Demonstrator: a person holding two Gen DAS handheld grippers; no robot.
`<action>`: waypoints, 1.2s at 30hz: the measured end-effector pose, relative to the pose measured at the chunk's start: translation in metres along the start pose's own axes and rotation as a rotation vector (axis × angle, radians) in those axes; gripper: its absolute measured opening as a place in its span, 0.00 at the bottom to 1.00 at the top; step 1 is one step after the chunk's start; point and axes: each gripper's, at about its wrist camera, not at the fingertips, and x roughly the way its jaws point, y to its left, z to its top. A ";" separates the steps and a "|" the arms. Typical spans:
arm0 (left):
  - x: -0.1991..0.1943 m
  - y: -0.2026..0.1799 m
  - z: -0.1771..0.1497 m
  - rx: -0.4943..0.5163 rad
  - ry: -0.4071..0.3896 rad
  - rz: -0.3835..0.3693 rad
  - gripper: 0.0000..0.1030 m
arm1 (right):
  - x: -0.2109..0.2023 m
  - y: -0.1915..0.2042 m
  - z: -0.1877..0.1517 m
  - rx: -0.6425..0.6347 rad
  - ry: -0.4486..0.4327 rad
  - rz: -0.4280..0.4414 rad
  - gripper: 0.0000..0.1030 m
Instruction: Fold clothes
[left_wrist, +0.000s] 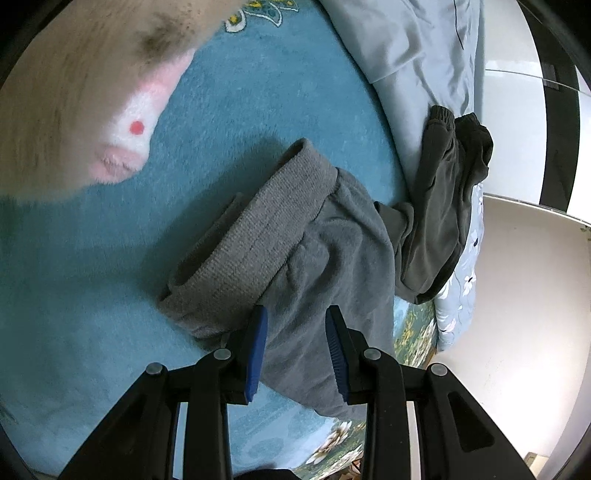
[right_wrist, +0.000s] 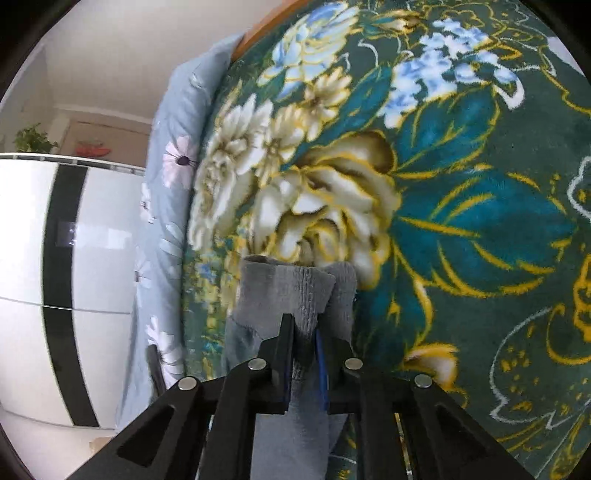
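Observation:
Grey fleece trousers (left_wrist: 314, 251) lie rumpled on the teal blanket (left_wrist: 166, 258), their ribbed waistband (left_wrist: 255, 229) turned toward the left. My left gripper (left_wrist: 296, 325) hovers over the trouser cloth with its blue pads (left_wrist: 258, 339) apart; the fabric shows between them, and they do not press on it. In the right wrist view my right gripper (right_wrist: 303, 328) is shut on a grey ribbed cuff (right_wrist: 291, 288) of the trousers, which stands up between its fingers above the floral blanket (right_wrist: 461, 221).
A dark grey garment (left_wrist: 439, 210) lies bunched at the bed's right edge, next to a pale blue quilt (left_wrist: 417, 55). The floor (left_wrist: 517, 295) drops away past that edge. A white wardrobe with a black stripe (right_wrist: 29, 258) stands left of the bed.

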 end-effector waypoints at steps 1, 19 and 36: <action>-0.001 0.000 0.000 0.007 -0.004 0.000 0.32 | -0.002 0.000 0.000 -0.004 -0.006 0.012 0.23; 0.029 0.053 -0.021 -0.162 -0.053 -0.001 0.58 | 0.007 -0.032 -0.022 0.052 0.060 0.091 0.57; 0.031 0.022 -0.013 -0.242 -0.288 0.081 0.19 | 0.000 0.000 -0.023 0.031 0.037 0.058 0.13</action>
